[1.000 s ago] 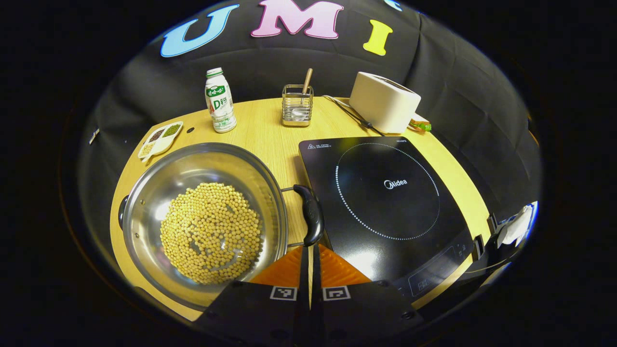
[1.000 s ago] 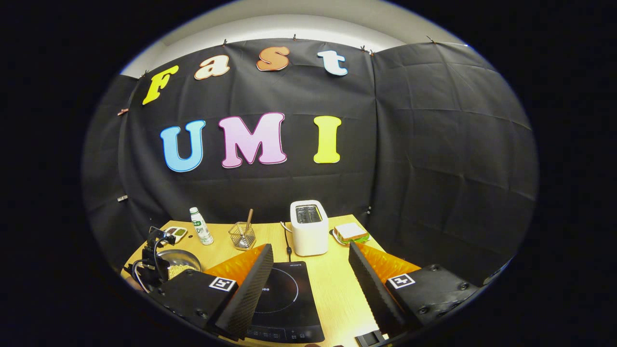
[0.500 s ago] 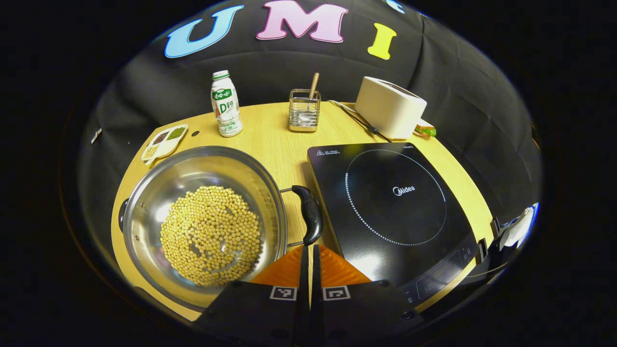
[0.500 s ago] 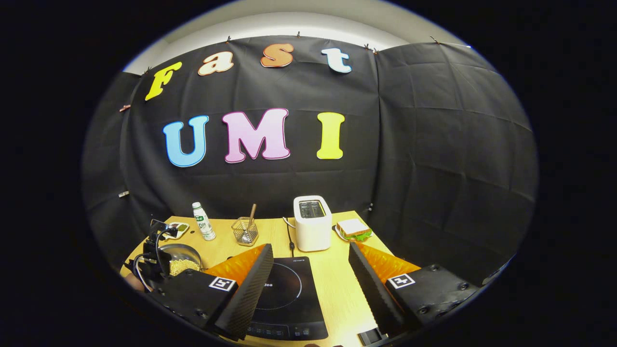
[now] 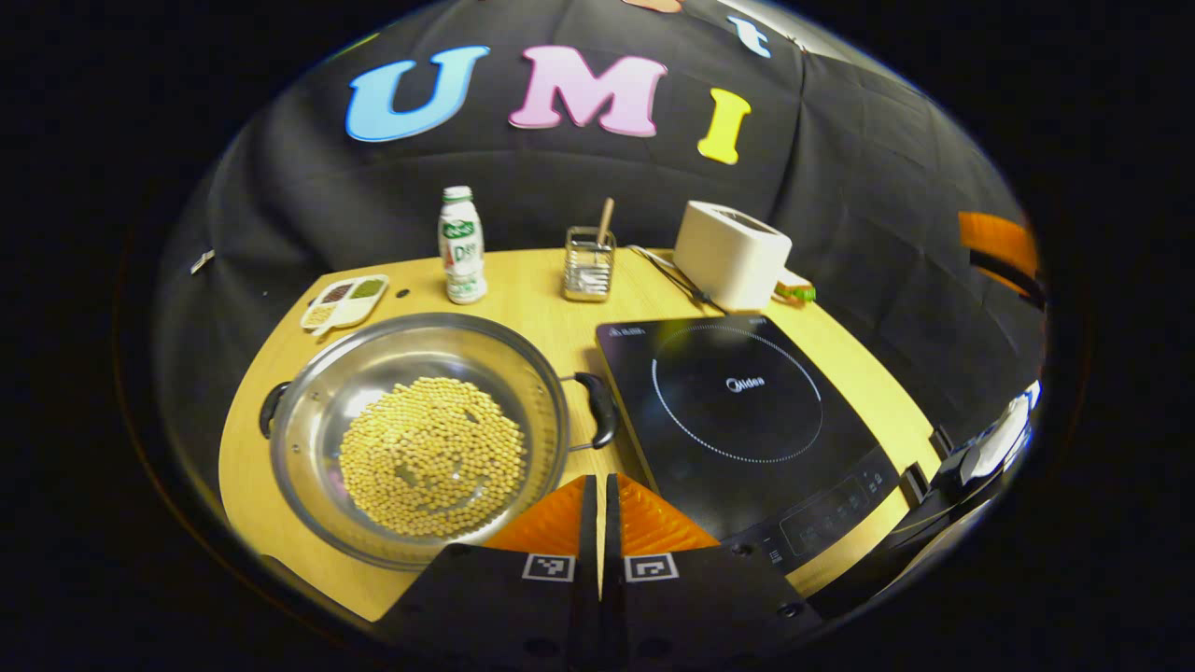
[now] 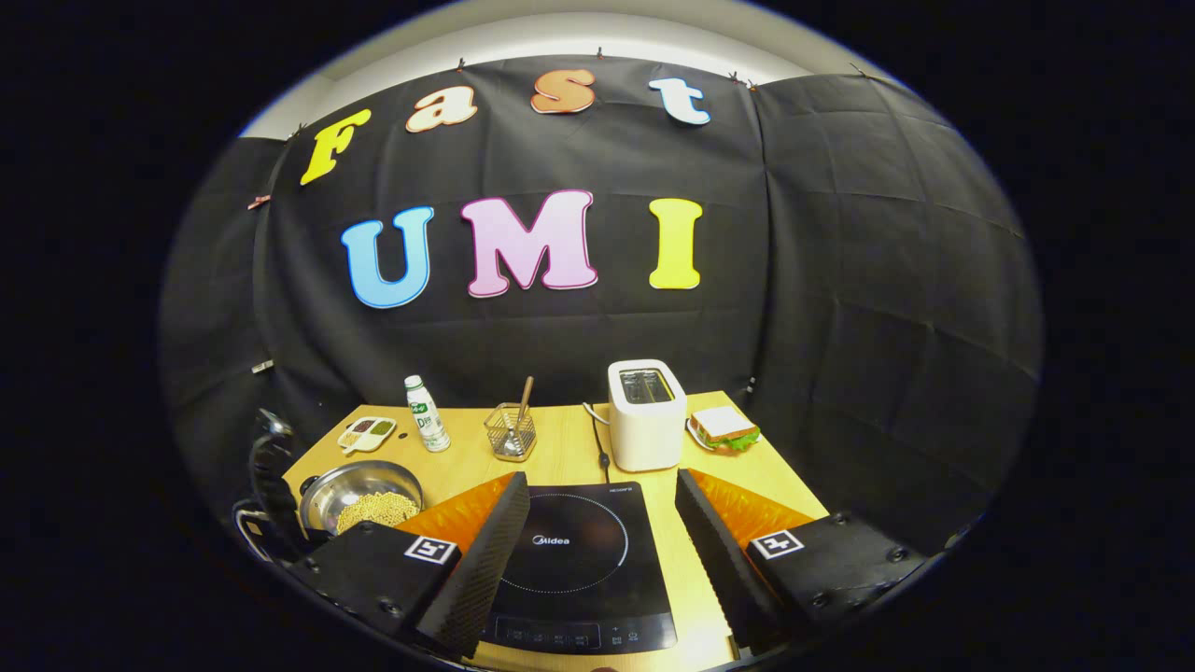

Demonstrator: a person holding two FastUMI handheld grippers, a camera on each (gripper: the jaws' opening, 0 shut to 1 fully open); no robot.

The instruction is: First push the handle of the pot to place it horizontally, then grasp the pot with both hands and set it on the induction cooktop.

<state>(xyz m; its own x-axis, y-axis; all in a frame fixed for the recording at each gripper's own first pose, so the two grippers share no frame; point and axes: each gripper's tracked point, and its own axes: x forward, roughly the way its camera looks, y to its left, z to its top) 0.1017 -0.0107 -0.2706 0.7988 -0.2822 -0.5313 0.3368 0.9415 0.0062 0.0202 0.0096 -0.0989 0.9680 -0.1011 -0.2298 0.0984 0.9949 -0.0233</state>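
Note:
A steel pot (image 5: 420, 434) holding yellow beans sits on the left of the wooden table, its black side handles pointing left (image 5: 271, 408) and right (image 5: 600, 420). To its right lies the black induction cooktop (image 5: 747, 411). My left gripper (image 5: 598, 490) is shut, with nothing between its fingers, a little in front of the right handle and apart from it. In the right gripper view, my right gripper (image 6: 602, 537) stands open above the cooktop (image 6: 574, 560), with the pot (image 6: 364, 499) at the lower left.
Along the back of the table stand a white bottle (image 5: 462, 245), a wire holder with a utensil (image 5: 586, 264), a white toaster (image 5: 733, 254) with its cord, and a sandwich (image 6: 724, 426). A small divided dish (image 5: 344, 301) lies behind the pot.
My left gripper has drawn back and up from the pot's right handle, so the pot looks smaller and both handles show. The right gripper view has shifted left, bringing the pot more into sight.

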